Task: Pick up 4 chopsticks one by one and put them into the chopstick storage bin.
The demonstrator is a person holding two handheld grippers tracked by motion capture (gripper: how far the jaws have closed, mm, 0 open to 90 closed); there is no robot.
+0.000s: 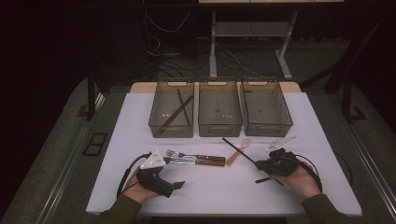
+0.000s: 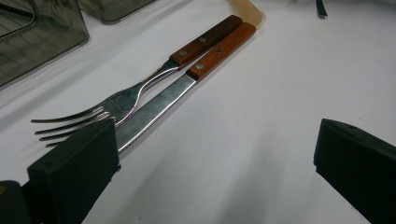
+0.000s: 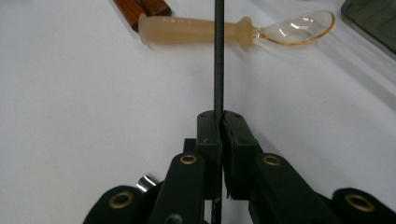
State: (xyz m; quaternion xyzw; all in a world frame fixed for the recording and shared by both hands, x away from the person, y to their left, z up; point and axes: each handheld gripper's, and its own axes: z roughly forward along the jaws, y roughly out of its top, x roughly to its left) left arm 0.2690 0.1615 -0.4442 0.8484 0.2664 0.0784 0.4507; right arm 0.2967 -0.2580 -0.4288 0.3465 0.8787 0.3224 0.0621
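Right gripper [image 3: 218,122] jaws clamped on thin black chopstick [image 3: 218,56]; left gripper [image 2: 212,154] jaws wide beside wooden-handled steel knife [image 2: 187,88] on white table [image 2: 261,121].

The room was dark, with the light falling mostly on the white table [image 1: 210,186], which stood on a grey floor [image 1: 60,140]. Behind the table a white desk frame [image 1: 213,42] rose on two legs, with loose cables [image 1: 163,23] hanging and trailing over the floor beside it. A dark post [image 1: 91,93] stood at the table's left, a small black vent-like plate [image 1: 95,143] lay on the floor near it, and dark stands [image 1: 348,93] stood at the right.
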